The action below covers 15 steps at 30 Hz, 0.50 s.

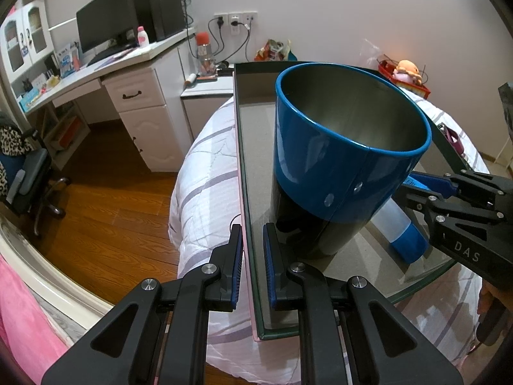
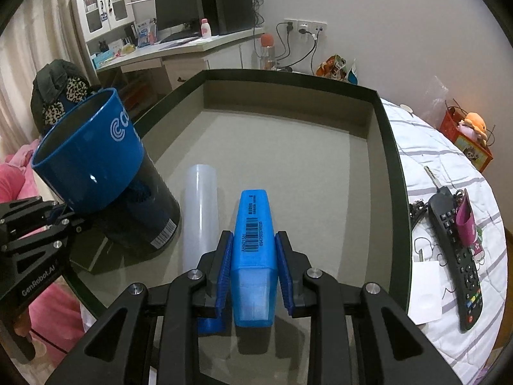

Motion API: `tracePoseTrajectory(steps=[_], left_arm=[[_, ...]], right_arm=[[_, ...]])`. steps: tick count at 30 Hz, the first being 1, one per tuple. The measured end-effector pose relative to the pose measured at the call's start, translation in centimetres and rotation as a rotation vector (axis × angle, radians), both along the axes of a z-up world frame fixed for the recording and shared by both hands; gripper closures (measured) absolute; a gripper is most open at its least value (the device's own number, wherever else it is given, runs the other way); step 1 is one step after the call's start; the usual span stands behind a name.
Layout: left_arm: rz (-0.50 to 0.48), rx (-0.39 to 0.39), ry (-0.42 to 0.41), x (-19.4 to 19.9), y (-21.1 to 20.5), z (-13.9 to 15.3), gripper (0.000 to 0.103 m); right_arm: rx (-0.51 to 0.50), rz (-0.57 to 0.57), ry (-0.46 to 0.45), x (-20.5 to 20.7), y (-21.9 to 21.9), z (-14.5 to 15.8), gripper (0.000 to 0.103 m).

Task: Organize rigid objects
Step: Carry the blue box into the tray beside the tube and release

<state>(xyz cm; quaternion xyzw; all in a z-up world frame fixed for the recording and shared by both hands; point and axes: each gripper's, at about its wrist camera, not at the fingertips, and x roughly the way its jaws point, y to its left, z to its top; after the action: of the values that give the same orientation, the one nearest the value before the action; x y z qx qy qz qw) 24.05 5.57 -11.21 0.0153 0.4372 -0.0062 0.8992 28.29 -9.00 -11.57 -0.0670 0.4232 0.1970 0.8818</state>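
Observation:
A shallow box [image 1: 243,173] with a dark green rim and grey floor lies on the bed. My left gripper [image 1: 251,240] is shut on its left wall, one finger on each side. A blue and black cylindrical can [image 1: 336,160], open at the top, stands inside the box; it also shows in the right wrist view [image 2: 105,176]. A clear tube with a blue end [image 2: 200,211] lies on the box floor beside the can. My right gripper [image 2: 253,243] is shut on a blue highlighter [image 2: 253,240], held over the box's near part.
A black remote [image 2: 455,256], keys and a white card lie on the striped bedding right of the box. A white desk [image 1: 105,70] with a monitor stands at the back left, with an office chair on the wooden floor. A red basket with a doll [image 2: 471,134] sits far right.

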Motion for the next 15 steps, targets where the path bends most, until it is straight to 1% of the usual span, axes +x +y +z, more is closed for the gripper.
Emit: tracePoseTrajectory(steps=[4, 5, 7, 8, 9, 15], left_arm=[[-0.001, 0.002, 0.000, 0.0, -0.1, 0.0, 0.092], [-0.002, 0.002, 0.000, 0.0, -0.1, 0.0, 0.092], [-0.002, 0.002, 0.000, 0.1, -0.2, 0.0, 0.092], [-0.001, 0.002, 0.000, 0.0, -0.1, 0.0, 0.092], [-0.001, 0.002, 0.000, 0.0, -0.1, 0.0, 0.092], [-0.001, 0.004, 0.002, 0.0, -0.1, 0.0, 0.092]], right_arm=[[0.005, 0.001, -0.008, -0.1, -0.1, 0.4, 0.075], [0.008, -0.002, -0.011, -0.1, -0.1, 0.5, 0.074], [0.013, -0.011, -0.025, -0.4, -0.5, 0.9, 0.066], [0.014, -0.016, -0.036, -0.7, -0.8, 1.3, 0.058], [0.014, -0.020, -0.044, -0.8, -0.9, 1.5, 0.056], [0.050, -0.044, -0.118, -2.5, -3.1, 4.3, 0.055]])
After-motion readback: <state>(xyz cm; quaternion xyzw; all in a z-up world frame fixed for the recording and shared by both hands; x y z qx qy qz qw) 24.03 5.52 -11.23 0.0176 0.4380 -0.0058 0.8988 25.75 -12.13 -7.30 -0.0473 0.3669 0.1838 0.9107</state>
